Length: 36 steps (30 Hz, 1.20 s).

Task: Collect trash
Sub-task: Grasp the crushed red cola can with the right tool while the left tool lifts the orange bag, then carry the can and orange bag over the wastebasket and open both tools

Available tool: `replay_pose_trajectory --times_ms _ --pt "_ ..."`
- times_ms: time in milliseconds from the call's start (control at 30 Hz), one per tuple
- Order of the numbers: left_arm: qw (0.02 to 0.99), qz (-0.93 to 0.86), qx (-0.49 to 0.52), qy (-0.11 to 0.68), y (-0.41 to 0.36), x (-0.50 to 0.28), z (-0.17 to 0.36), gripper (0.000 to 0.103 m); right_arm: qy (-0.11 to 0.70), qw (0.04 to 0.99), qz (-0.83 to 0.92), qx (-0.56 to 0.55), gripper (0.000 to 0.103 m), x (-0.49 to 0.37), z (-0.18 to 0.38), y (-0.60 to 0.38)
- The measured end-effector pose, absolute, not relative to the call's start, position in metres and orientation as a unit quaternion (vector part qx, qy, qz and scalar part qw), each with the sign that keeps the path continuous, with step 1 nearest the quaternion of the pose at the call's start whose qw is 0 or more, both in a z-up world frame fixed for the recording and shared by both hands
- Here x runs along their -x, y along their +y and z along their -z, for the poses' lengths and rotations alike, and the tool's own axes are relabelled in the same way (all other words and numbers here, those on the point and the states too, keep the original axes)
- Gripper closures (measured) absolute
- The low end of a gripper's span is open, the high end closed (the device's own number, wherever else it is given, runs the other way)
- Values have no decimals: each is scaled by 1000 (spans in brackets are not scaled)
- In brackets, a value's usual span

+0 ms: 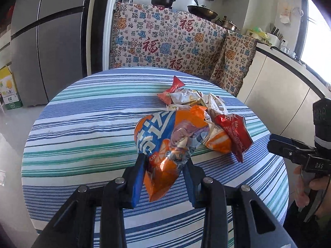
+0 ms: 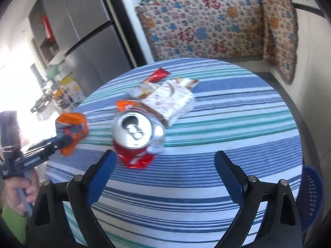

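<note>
The round table (image 2: 227, 107), draped in soft striped cloth, carries crinkly foil wrappers (image 2: 165, 97) and a dented red can (image 2: 138, 136) near its middle. The blue basket (image 2: 310, 196) sits off the near right edge. The left tool (image 1: 163, 165) pinches the orange bag (image 1: 165, 142) by its thin, slippery neck; best keep it squeezed firmly and lift clear. The right tool (image 2: 163, 173) is spread wide and empty, just short of the can.
</note>
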<state>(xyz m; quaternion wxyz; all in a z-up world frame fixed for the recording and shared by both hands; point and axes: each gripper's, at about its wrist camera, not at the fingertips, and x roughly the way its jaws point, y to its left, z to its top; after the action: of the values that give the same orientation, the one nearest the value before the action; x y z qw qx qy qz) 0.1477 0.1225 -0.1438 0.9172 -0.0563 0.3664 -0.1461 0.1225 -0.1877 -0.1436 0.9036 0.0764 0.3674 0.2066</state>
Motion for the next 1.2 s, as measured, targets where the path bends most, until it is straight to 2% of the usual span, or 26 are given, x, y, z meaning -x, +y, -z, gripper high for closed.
replay_pose_trajectory --times_ms 200,267,300,333,367,800,1200 --pt "913 146 76 373 122 -142 145 68 421 878 -220 -65 4 -167 152 -149" --pt "912 146 76 376 121 -140 146 68 441 867 -222 -66 9 -178 159 -141" --pt "911 147 76 377 121 -139 146 68 450 863 -219 -65 15 -182 161 -142" --pt "911 148 76 378 120 -137 146 68 457 859 -219 -67 37 -184 162 -141" --pt "910 150 77 378 119 -136 145 68 461 856 -223 -73 45 -185 162 -142" --pt "899 208 68 378 64 -123 128 68 428 875 -212 -81 46 -142 133 -205" --pt "875 304 17 375 -69 -126 104 68 401 894 -151 -133 45 -116 114 -319"
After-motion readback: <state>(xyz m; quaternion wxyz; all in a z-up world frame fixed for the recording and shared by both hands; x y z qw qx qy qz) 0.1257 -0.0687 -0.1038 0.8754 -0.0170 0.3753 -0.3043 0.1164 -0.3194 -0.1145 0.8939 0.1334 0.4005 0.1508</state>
